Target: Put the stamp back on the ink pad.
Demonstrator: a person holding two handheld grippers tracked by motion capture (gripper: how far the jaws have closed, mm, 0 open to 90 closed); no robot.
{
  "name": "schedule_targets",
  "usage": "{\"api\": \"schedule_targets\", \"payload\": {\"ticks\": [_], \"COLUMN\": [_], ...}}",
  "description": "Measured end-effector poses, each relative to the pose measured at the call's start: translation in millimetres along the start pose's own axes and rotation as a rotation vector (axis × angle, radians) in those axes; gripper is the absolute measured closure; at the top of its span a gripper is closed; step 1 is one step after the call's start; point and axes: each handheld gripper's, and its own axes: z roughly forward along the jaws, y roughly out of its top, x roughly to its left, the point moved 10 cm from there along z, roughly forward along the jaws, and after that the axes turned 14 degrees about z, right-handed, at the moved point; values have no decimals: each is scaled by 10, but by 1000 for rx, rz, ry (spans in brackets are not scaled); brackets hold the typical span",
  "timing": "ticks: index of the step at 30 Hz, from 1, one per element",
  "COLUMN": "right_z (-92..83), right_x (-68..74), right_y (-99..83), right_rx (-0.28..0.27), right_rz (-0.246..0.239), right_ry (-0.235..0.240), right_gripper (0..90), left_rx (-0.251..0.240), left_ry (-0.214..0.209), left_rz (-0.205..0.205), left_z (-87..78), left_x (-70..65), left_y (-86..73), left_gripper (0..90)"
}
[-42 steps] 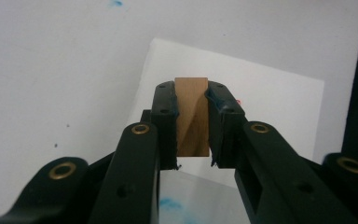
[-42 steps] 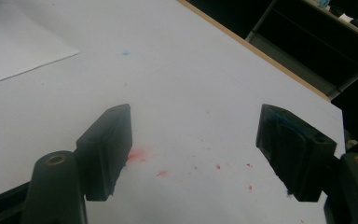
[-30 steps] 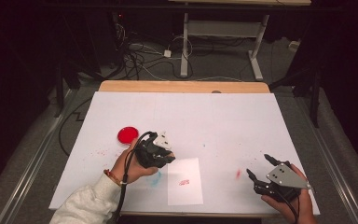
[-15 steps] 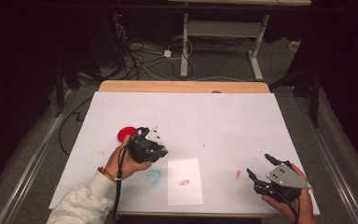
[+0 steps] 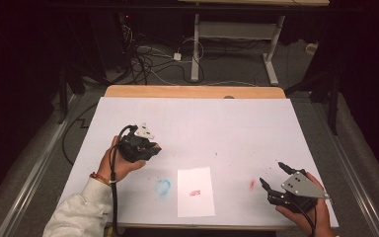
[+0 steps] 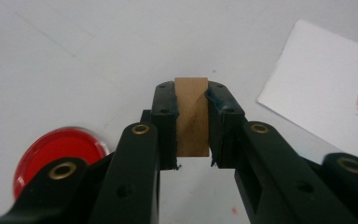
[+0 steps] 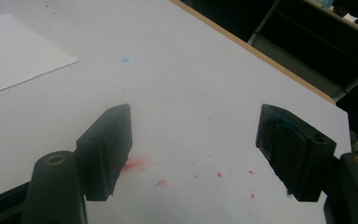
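My left gripper (image 5: 145,148) is over the left part of the white table cover (image 5: 217,128), shut on a small upright wooden block (image 6: 192,116) that fills the gap between its jaws. Just below and to the left of it in the left gripper view lies a round red ink pad (image 6: 56,149). A white sheet of paper (image 5: 195,192) with a red stamp mark (image 5: 194,193) lies near the front edge; this paper (image 6: 321,93) also appears at the right of the left gripper view. My right gripper (image 5: 272,173) rests at the front right, open and holding nothing.
A blue smear (image 5: 163,186) lies left of the paper, a red smear (image 5: 252,184) right of it. Small red specks (image 7: 219,175) dot the cover under the right gripper. A wooden table edge (image 5: 192,92) runs along the far side. Cables (image 5: 148,59) lie on the floor beyond.
My left gripper has moved left and away from the paper, and now covers the red ink pad in the high view. The right gripper has stayed put.
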Motion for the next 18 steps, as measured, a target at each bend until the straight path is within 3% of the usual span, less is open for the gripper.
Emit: {"api": "schedule_targets", "payload": {"ticks": [10,18], "right_z": [-33,-18], "right_x": [5,20], "right_y": [-36,-46], "right_rx": [9,12], "right_rz": [-12,-16], "right_ry": [-8,0], "right_gripper": [273,274], "left_rx": [43,97], "left_ry": [49,40], "left_rz": [-93,-156], "left_z": [-16,84], "left_x": [336,510], "left_y": [-254,-445], "left_gripper": [737,737]}}
